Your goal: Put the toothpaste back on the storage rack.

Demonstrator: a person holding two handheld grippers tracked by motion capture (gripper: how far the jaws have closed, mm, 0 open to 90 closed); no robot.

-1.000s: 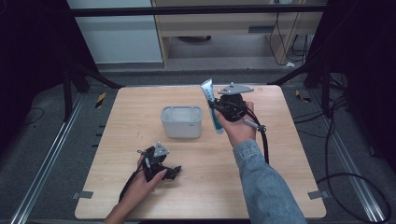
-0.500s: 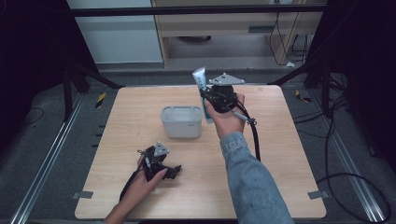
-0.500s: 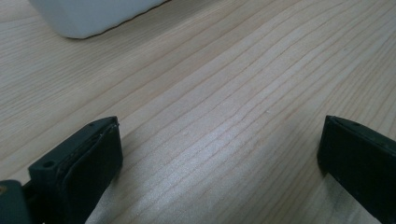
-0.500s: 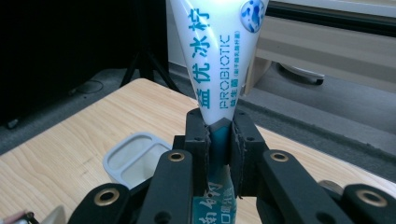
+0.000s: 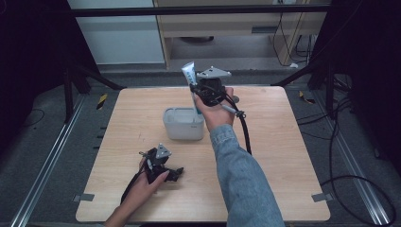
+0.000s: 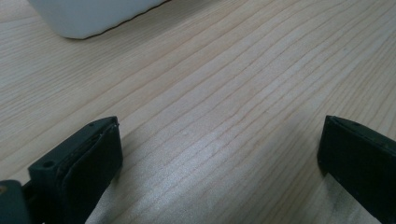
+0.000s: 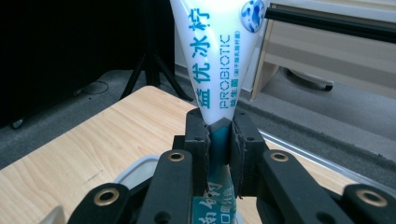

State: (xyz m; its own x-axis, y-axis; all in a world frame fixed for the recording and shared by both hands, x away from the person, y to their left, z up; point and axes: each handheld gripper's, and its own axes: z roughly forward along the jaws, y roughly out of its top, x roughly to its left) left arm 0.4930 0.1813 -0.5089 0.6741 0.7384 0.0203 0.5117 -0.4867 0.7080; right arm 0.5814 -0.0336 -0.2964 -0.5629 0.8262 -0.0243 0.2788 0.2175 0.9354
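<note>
My right tongs [image 7: 219, 140] are clamped on a white and blue tube [image 7: 219, 60]. The two black jaws squeeze it near the middle, so the flat wide end sticks up above them. It has blue writing on it. In the high view I hold the tube [image 5: 189, 78] up in the air, over the back edge of the white tub [image 5: 183, 124].

The tub sits on the wooden worktop [image 5: 283, 156], near the middle and a bit toward the far side. It is a small box with round corners and no lid. From above I cannot tell if anything is inside it. In the right gripper view a bit of its pale rim [image 7: 135, 170] peeks out below my tongs.

My left tongs [image 5: 177, 172] rest low on the worktop, nearer to me, well apart from the tub. Their jaws are wide apart, with just bare wood [image 6: 219, 140] between them. A corner of the tub [image 6: 88, 18] shows farther off.
</note>
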